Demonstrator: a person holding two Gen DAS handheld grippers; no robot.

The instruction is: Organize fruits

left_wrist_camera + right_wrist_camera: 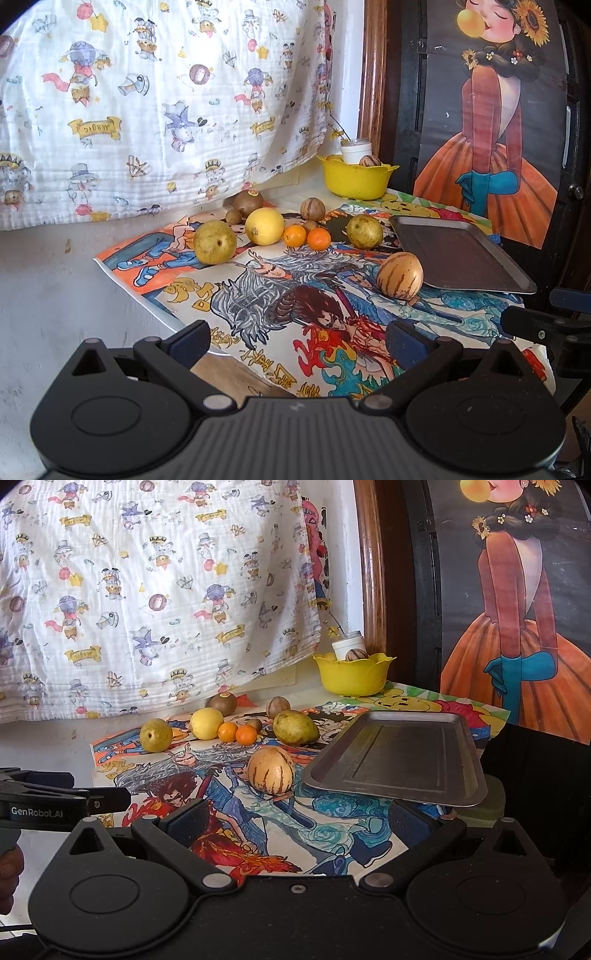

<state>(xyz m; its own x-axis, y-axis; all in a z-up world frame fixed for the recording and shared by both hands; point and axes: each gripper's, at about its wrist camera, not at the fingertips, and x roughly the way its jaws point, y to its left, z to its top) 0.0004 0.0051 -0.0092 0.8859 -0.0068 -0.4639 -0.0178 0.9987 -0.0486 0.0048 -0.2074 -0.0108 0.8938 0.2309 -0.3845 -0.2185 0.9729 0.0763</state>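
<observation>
Fruit lies loose on a table under a colourful cartoon cloth (280, 280). A yellow-green pear (214, 242), a lemon (265, 226), two small oranges (294, 235) (319, 238) and a second green pear (364, 231) form a row. Behind them sit a brown kiwi (247, 203) and a small striped fruit (312, 208). A larger striped melon (399, 275) (270, 770) rests against the empty metal tray (458, 254) (399, 757). My left gripper (299, 343) and right gripper (299, 823) hover open over the near cloth, holding nothing.
A yellow bowl (356, 179) (352, 675) at the back holds a striped fruit (370, 160) and a white cup (355, 147). A printed white cloth (147, 110) hangs behind the table. A painted dark panel (491, 110) stands on the right. The table's left edge drops off near the pear.
</observation>
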